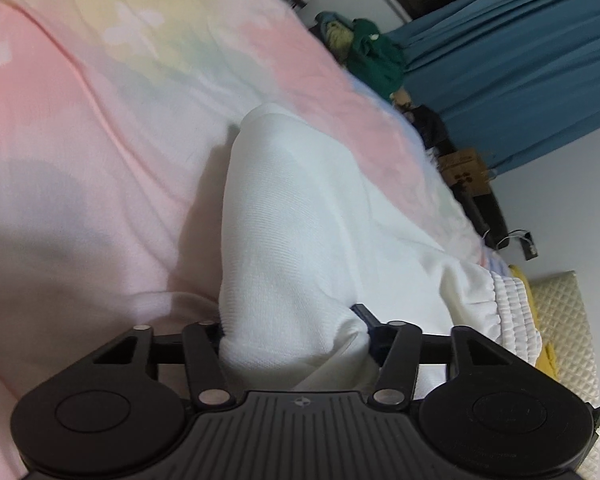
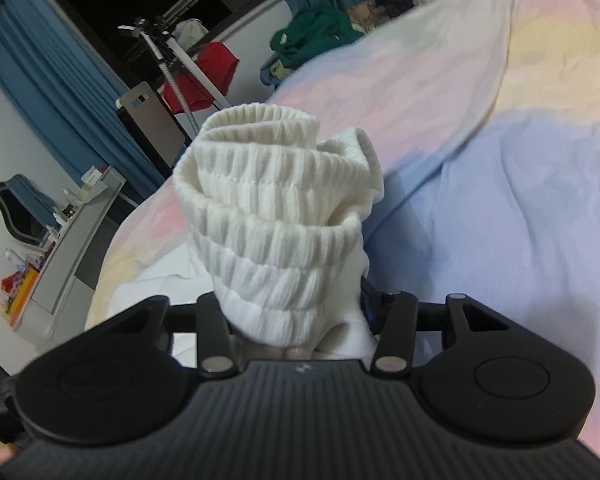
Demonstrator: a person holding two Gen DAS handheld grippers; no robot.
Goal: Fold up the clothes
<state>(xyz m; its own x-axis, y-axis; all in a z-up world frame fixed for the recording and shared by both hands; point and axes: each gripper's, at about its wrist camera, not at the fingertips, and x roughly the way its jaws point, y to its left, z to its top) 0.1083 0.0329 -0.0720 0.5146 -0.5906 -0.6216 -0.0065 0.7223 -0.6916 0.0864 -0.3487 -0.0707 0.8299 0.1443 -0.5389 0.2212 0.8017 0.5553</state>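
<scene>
A white knit garment [image 1: 296, 216] with a gathered elastic waistband [image 1: 512, 312] lies on a pastel pink, yellow and blue bedspread [image 1: 100, 128]. My left gripper [image 1: 296, 336] is shut on a leg end of the white garment, and the cloth drapes forward over the fingers and hides them. My right gripper [image 2: 296, 320] is shut on the ribbed waistband [image 2: 276, 200] of the same garment, which bunches up in a roll above the jaws. The bedspread [image 2: 500, 160] fills the right of that view.
A green garment [image 1: 376, 56] [image 2: 312, 32] lies at the bed's far edge. Blue curtains [image 1: 512, 64], a drying rack with a red cloth [image 2: 208, 72], a grey desk [image 2: 72, 240] and a quilted cream headboard [image 1: 564, 320] surround the bed.
</scene>
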